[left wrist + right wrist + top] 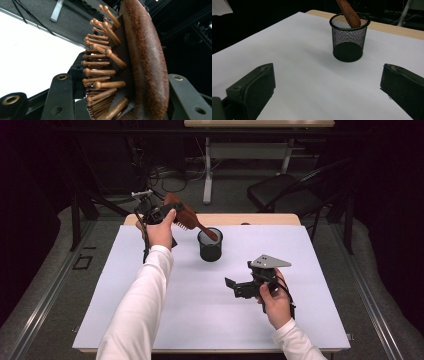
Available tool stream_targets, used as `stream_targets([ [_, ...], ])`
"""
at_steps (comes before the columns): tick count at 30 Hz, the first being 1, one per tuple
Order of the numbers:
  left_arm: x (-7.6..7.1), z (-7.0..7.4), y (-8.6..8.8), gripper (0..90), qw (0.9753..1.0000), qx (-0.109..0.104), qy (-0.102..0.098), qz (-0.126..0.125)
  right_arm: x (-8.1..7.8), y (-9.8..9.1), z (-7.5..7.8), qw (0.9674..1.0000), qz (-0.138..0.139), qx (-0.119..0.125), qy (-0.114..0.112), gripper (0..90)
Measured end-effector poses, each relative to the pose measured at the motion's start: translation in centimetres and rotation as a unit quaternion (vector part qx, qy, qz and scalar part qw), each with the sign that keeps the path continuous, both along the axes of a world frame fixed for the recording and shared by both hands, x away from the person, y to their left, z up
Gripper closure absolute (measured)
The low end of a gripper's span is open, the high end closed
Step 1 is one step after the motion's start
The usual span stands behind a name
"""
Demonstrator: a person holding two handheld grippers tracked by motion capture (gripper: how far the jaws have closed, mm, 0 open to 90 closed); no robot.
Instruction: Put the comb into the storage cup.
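- Left hand-held gripper (167,212) is pinching the head of a brown wooden hairbrush (186,215), raised above the far left part of the desk (150,320).
- In the left gripper view, the hairbrush (145,62) is sitting between the two black jaws, its round-tipped wooden bristles (100,72) pointing toward the white desk surface.
- Hairbrush is tilting; its handle end is dipping inside the rim of the black mesh cup (210,245).
- Mesh cup (349,37) is standing upright on the desk, toward the far middle.
- Right hand-held gripper (235,287) is hovering over the near right of the desk, jaws spread wide, nothing between them, pointing toward the cup.
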State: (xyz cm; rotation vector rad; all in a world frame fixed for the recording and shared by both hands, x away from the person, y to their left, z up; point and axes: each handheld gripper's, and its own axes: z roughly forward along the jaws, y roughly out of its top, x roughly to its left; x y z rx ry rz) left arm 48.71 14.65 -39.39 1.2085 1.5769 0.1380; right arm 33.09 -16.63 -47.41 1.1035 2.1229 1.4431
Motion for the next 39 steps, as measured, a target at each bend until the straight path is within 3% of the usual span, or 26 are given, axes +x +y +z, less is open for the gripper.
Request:
stream_targets([
  [22, 0.8, -2.1, -1.1, 48.6, 0.9999, 0.009, 0.013, -0.004, 0.0, -0.1, -0.1, 1.0000, 0.000, 0.000, 0.003, 0.0],
  [39, 1.1, -3.1, -2.0, 48.6, 0.9991, 0.038, 0.013, -0.012, 0.1, -0.1, -0.2, 1.0000, 0.000, -0.001, 0.006, 0.0],
])
